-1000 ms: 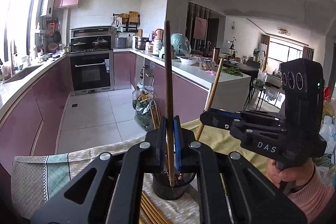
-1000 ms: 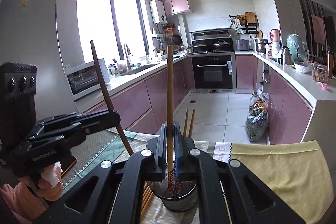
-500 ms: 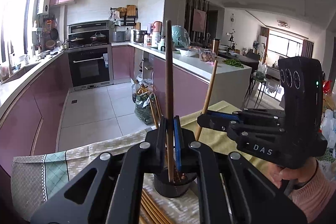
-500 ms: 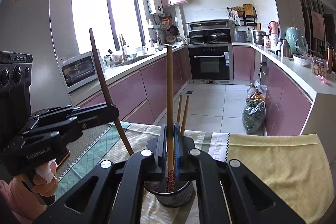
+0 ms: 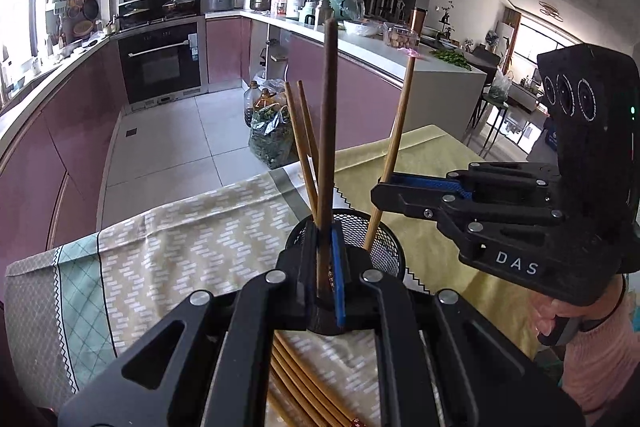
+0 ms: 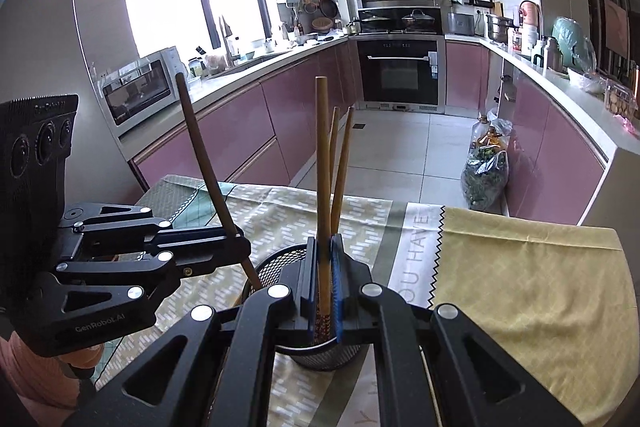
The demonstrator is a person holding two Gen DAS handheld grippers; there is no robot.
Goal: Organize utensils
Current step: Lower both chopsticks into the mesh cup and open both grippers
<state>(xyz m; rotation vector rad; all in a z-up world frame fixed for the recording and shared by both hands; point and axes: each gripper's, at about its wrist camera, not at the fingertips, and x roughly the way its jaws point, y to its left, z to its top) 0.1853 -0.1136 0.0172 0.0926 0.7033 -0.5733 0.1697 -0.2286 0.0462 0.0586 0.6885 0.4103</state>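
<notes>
Two hand-held grippers, left (image 5: 324, 267) and right (image 6: 325, 283), each clamping one chopstick, had sunk until both tips entered the holder (image 5: 376, 227) at frame centre, nearly stowed.

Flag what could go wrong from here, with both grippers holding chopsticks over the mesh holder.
1. Left gripper and right gripper crowd the same mesh holder; they could collide.
2. The dark chopstick leans into two chopsticks already in the holder and may snag on them.
3. The light holder might tip if pushed sideways.
</notes>
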